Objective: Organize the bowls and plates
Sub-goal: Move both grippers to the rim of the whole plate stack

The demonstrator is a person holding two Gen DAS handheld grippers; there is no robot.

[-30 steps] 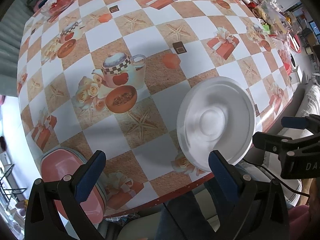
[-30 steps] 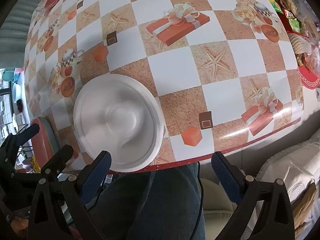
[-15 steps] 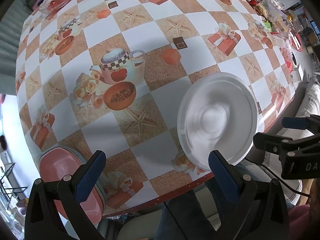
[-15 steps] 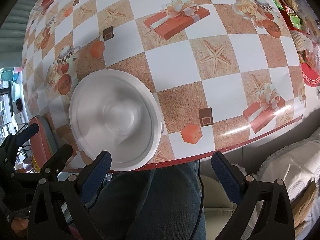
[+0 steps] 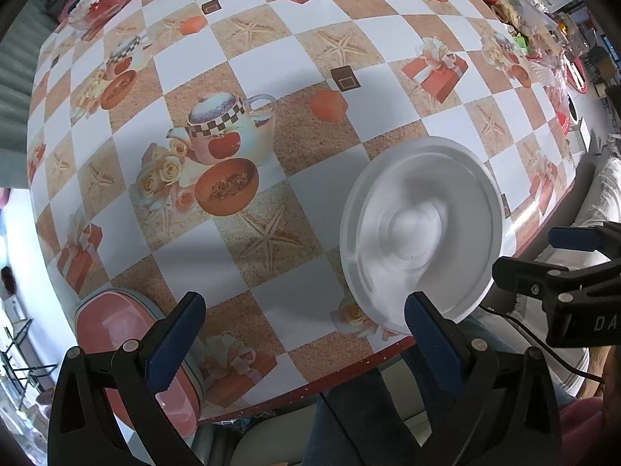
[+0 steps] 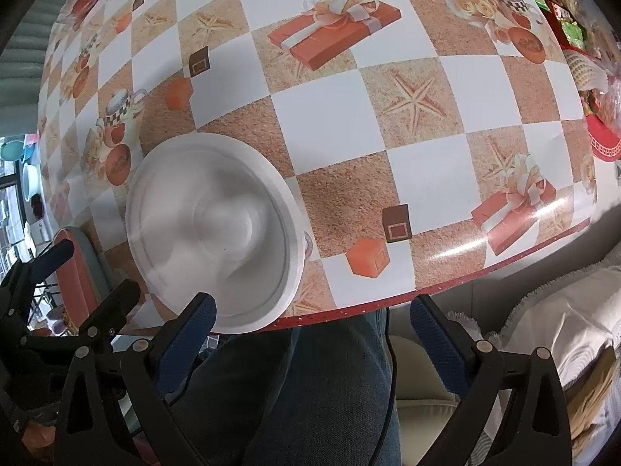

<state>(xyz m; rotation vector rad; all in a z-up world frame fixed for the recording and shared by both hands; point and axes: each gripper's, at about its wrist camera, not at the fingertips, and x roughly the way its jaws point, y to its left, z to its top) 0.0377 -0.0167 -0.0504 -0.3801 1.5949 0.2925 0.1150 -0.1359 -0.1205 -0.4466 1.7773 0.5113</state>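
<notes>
The white plate is smeared at its centre, so its surface detail cannot be read. The left tongs cover part of the pink dish and the plate's near rim. Packets at the counter's far right are too small to identify.

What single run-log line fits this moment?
left gripper: open, empty | right gripper: open, empty | white plate: at table edge | pink dish: beside it, untouched

Checkered printed tablecloth on table; cream sofa alongside; daylight.
</notes>
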